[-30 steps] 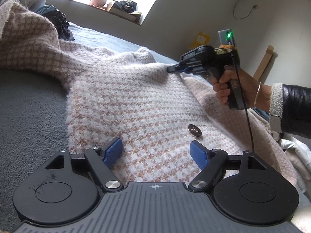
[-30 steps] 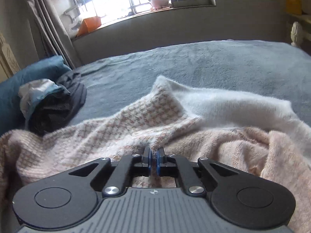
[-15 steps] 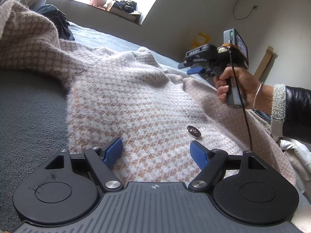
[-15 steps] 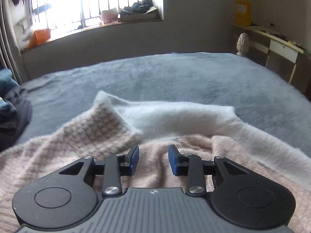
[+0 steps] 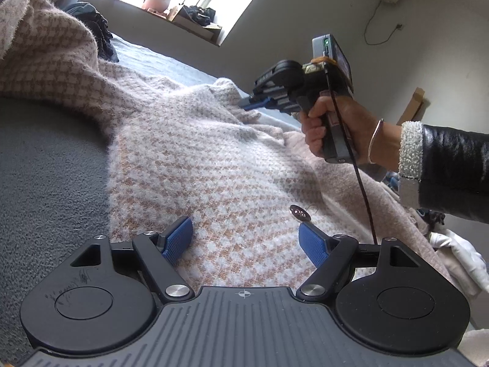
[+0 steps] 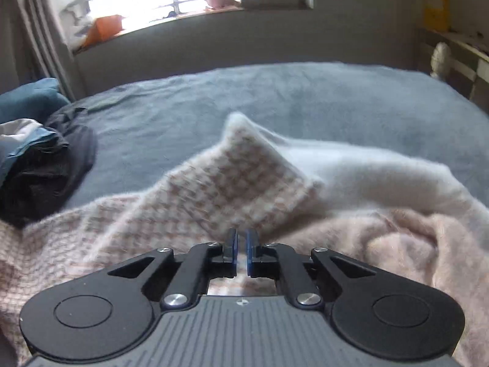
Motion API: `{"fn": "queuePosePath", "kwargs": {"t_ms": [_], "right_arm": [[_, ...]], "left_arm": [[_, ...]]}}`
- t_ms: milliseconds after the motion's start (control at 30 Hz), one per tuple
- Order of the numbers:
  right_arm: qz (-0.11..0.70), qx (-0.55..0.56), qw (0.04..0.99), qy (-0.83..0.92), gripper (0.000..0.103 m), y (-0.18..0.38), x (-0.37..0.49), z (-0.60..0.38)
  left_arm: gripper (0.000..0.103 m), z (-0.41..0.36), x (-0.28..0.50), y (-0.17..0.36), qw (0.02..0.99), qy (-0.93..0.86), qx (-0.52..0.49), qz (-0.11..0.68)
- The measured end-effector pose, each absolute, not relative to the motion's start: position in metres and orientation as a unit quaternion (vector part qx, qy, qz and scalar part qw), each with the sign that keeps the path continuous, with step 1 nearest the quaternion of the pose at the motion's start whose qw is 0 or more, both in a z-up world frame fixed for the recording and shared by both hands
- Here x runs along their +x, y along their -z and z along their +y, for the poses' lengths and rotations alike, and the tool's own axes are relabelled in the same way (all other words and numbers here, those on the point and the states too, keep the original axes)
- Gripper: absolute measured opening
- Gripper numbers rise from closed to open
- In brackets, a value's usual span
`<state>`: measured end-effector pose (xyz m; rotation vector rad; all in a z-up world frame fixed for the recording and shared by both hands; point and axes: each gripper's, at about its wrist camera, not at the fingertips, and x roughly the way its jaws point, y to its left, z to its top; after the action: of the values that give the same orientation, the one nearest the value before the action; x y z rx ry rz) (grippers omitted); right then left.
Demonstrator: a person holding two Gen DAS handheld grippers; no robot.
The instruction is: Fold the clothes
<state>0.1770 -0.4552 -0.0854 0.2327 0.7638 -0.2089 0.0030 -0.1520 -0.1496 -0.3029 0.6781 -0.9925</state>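
Observation:
A fuzzy pink-and-white houndstooth garment lies spread on the grey bed cover, with a dark button on it. My left gripper rests low over the cloth, open, its blue pads wide apart and only cloth beneath them. My right gripper, in a person's hand, hovers at the garment's far raised corner. In the right wrist view the right gripper has its jaws closing to a thin slit. No cloth shows between them, and the upturned flap lies just ahead.
A heap of dark clothes and a blue pillow lie at the bed's left. White cloth hangs at the right edge. A black sleeve reaches in from the right. Bare bed cover stretches toward the window wall.
The right gripper was shut low at the cloth, opened and lifted half a second ago, then shifted and shut again near the flap. The left gripper kept still and open.

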Motion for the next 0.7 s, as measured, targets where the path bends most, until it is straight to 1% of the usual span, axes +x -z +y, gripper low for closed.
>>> {"fn": "queuePosePath", "kwargs": {"t_ms": [67,133,200,267,367,433,500,533,567,700], "right_arm": [[0.364,0.117,0.923,0.049,0.006,0.079,0.185,-0.441],[0.386,0.098,0.917,0.009,0.006,0.086,0.207,-0.425],[0.409,0.088,0.908,0.028,0.006,0.105,0.232,-0.423],[0.429,0.101,0.895,0.061,0.0,0.126,0.256,-0.43],[0.404,0.225,0.881,0.101,0.0,0.125,0.266,-0.456],[0.392,0.264,0.875,0.106,0.0,0.122,0.256,-0.463],[0.376,0.263,0.882,0.105,0.001,0.113,0.243,-0.465],[0.368,0.271,0.884,0.102,0.006,0.106,0.231,-0.47],[0.36,0.281,0.884,0.098,0.008,0.1,0.22,-0.475],[0.338,0.386,0.857,0.046,0.013,0.078,0.161,-0.506]], "left_arm": [[0.077,-0.151,0.004,0.151,0.812,0.468,-0.147,0.316],[0.077,-0.149,0.003,0.153,0.811,0.47,-0.152,0.314],[0.077,-0.148,0.004,0.154,0.809,0.472,-0.157,0.313],[0.077,-0.147,0.005,0.155,0.808,0.474,-0.161,0.312],[0.077,-0.146,0.005,0.156,0.807,0.474,-0.162,0.312],[0.077,-0.147,0.005,0.156,0.808,0.473,-0.162,0.312],[0.077,-0.147,0.005,0.157,0.808,0.473,-0.162,0.312],[0.077,-0.147,0.005,0.157,0.808,0.473,-0.162,0.312],[0.077,-0.148,0.005,0.157,0.807,0.473,-0.163,0.312],[0.077,-0.149,0.007,0.154,0.806,0.469,-0.166,0.32]]}}
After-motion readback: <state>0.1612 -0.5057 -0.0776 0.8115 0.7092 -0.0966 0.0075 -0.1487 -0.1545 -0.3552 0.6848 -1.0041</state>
